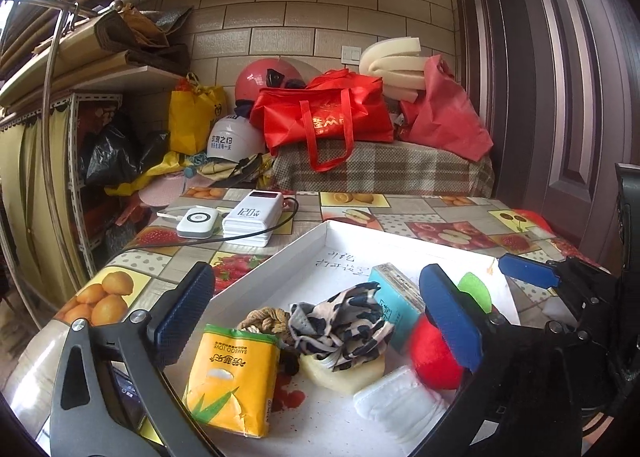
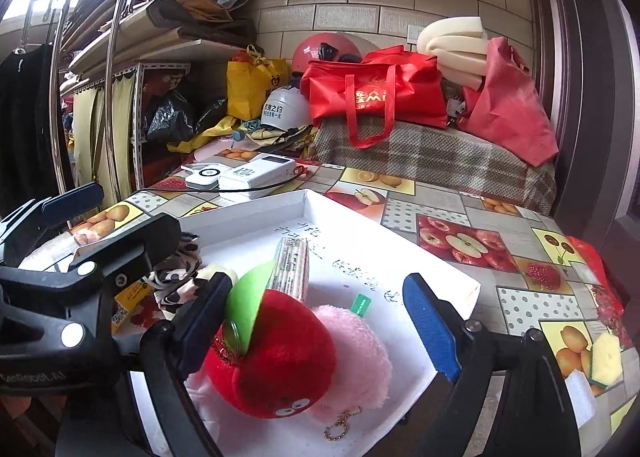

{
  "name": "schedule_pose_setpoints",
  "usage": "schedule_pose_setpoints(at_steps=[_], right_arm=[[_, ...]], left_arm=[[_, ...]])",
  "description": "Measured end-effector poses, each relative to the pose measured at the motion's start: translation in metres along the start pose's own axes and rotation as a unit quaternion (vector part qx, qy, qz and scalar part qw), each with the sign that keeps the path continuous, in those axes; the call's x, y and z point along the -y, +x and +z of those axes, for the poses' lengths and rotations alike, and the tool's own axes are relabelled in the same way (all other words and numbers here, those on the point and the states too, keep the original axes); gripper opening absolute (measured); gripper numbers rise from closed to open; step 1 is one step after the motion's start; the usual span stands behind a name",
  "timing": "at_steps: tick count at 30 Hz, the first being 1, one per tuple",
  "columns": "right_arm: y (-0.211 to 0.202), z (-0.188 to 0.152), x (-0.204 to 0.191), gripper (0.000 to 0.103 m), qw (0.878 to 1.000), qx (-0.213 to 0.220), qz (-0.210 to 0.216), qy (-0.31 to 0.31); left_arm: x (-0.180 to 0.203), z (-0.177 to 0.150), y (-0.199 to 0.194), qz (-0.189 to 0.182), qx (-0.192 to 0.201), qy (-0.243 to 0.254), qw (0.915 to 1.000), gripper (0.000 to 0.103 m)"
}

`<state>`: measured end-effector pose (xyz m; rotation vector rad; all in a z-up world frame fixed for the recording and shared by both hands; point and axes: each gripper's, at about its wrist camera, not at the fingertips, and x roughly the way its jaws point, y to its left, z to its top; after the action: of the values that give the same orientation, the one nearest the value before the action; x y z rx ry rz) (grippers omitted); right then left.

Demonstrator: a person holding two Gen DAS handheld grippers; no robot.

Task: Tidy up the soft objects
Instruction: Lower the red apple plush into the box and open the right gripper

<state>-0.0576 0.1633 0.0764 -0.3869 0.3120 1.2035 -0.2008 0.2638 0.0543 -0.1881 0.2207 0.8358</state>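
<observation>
Only R cam shows pink plush (image 2: 356,353) beside apple plush (image 2: 276,361).

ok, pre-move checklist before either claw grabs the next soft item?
1. Left claw open: ok, nothing between the pads.
2. Right claw open: ok, red plush apple sits between the pads, not pressed.
3. Apple and pink plush inside white tray: ok.
4. Yellow tissue pack in tray: ok.
5. Claws clear of each other: not ok, they crowd the tray side by side.
6. Sponge off the tray by the table edge: not ok.
</observation>
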Motion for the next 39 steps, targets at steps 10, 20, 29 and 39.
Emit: schedule_pose_setpoints(at_steps=[10,20,29,39], right_arm=[[-0.002,-0.001,0.002,0.089,1.000,0.006,-0.011,0.003],[-0.011,-0.003,0.008,0.090,0.999,0.022,-0.019,0.023],[-0.017,-0.005,0.006,0.090,0.999,0.027,-0.020,0.021],[-0.032,-0.009,0.006,0.090,0.998,0.049,-0.018,0.025]], left_arm=[[-0.002,-0.001,-0.003,0.012,0.001,-0.006,0.9999,0.103],[-0.001,-0.002,-0.006,0.025,0.002,-0.011,0.9996,0.103],[-0.001,-0.002,-0.009,0.036,0.003,-0.016,0.9992,0.103],[-0.002,-0.005,-0.018,0.038,0.004,-0.026,0.9989,0.103]])
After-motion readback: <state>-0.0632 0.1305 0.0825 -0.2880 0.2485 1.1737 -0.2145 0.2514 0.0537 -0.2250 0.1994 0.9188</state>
